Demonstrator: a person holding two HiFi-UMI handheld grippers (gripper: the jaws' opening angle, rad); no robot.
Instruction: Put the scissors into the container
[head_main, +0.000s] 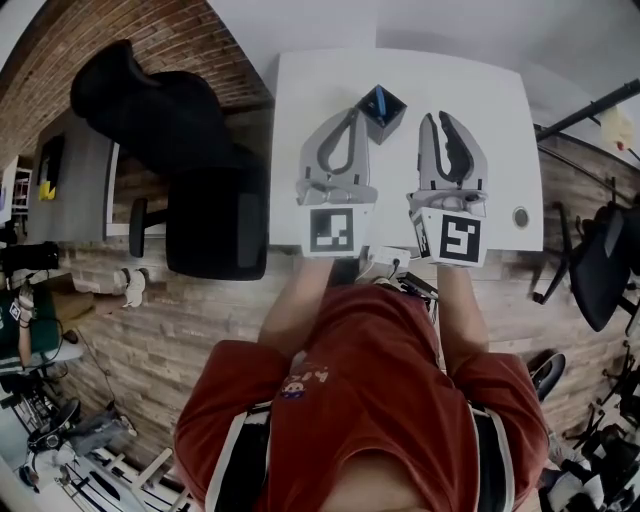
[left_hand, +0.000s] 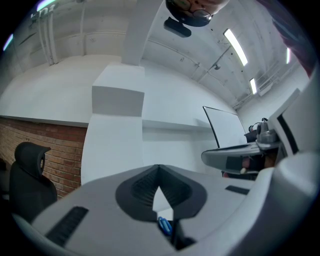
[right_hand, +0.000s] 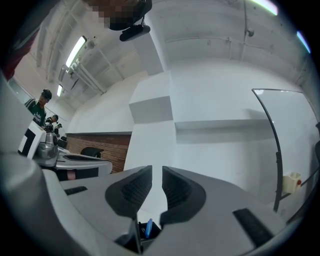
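scissors in container | left gripper fingers together | right gripper fingers slightly apart

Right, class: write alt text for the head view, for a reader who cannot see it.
Blue-handled scissors stand in a dark container on a white table, between the tips of the left gripper and right gripper, which a person holds.

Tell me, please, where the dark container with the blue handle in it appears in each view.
Head view: the container stands on the white table, near top centre.
Left gripper view: bottom centre, mostly hidden below the jaws.
Right gripper view: bottom centre, just below the jaws.
Shared landmark: the brick wall, left of the container in every view.
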